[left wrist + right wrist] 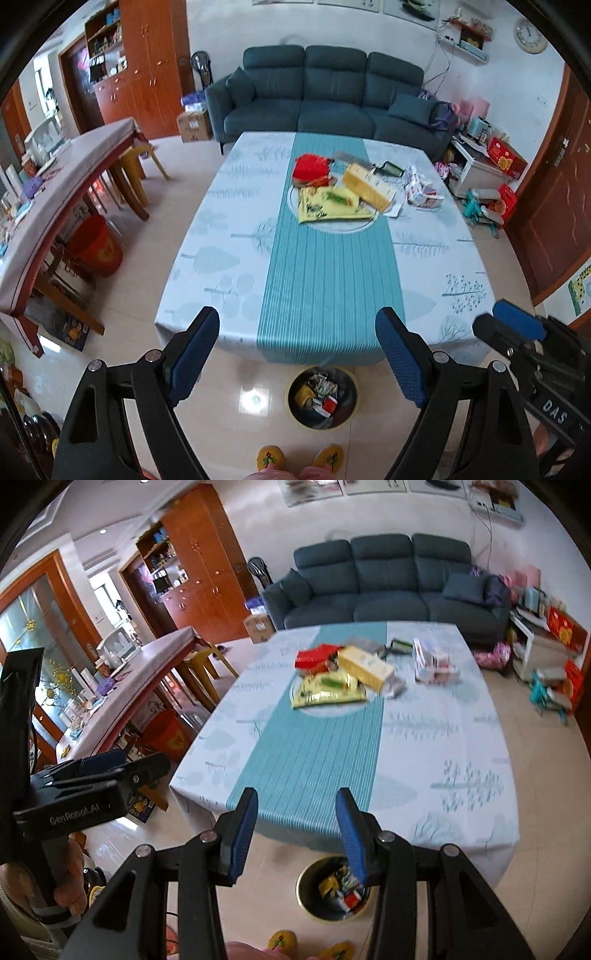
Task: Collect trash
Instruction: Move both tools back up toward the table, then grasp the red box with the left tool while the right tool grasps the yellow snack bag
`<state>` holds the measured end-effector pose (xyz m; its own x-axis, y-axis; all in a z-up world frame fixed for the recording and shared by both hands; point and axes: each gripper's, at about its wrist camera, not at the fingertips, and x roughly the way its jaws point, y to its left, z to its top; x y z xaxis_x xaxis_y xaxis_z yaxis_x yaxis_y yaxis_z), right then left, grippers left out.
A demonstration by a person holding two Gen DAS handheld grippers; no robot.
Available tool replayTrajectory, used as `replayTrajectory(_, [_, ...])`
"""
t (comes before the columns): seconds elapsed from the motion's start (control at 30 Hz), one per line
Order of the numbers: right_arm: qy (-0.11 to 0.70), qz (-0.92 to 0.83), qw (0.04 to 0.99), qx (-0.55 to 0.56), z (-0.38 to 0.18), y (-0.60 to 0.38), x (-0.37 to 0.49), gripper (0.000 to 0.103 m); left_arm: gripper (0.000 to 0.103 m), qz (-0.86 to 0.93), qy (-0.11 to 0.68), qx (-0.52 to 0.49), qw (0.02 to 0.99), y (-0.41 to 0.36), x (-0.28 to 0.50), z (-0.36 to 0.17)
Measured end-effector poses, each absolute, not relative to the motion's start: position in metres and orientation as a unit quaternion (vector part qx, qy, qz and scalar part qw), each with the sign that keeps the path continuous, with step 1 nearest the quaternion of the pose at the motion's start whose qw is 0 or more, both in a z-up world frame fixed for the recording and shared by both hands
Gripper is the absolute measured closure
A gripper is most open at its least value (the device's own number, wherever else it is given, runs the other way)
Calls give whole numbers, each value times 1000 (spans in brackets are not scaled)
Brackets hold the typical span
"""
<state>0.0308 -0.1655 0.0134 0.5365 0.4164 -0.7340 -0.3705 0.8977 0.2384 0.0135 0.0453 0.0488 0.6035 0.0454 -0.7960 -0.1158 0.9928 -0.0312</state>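
Observation:
A pile of trash lies at the far middle of the table (229, 229): a yellow-green packet (328, 203), a yellow box (369, 184), a red packet (312, 166) and white wrappers (421, 188). The pile also shows in the right wrist view, with the packet (325, 690) and box (365, 666). A round bin (322, 398) holding several wrappers stands on the floor at the table's near edge; it also shows in the right wrist view (334, 888). My left gripper (297, 354) is open and empty above the near edge. My right gripper (297, 834) is open and empty too.
A blue sofa (325, 92) stands behind the table. A long side table (66, 177) with clutter runs along the left, with a red bucket (98, 245) under it. Boxes and toys (491, 184) crowd the floor at right. My slippers (299, 458) are just behind the bin.

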Motion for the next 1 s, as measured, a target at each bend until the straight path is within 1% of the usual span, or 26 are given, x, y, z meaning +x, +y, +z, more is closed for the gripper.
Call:
replayTrajectory(0.23, [420,229,877,43,22,-165,53,59,18,35,434,-16,900,37,31,59])
replayTrajectory(0.5, [427,214,877,39,16,-150,85,59,18,4,435,21,900,61,78,63])
replayTrajectory(0.63, [432,184,882,45,6,-138,116,59,18,-45,452,50,889,83,132,54])
replayTrajectory(0.73, [442,149,883,56,-5,-129,143,59,18,-86,469,91,874,101,190,44])
replayTrajectory(0.9, [482,87,860,140,-39,-116,199,59,18,-144,494,138,846,119,273,24])
replayTrajectory(1.0, [499,46,841,202,-69,-109,231,59,18,-179,517,162,821,120,328,-1])
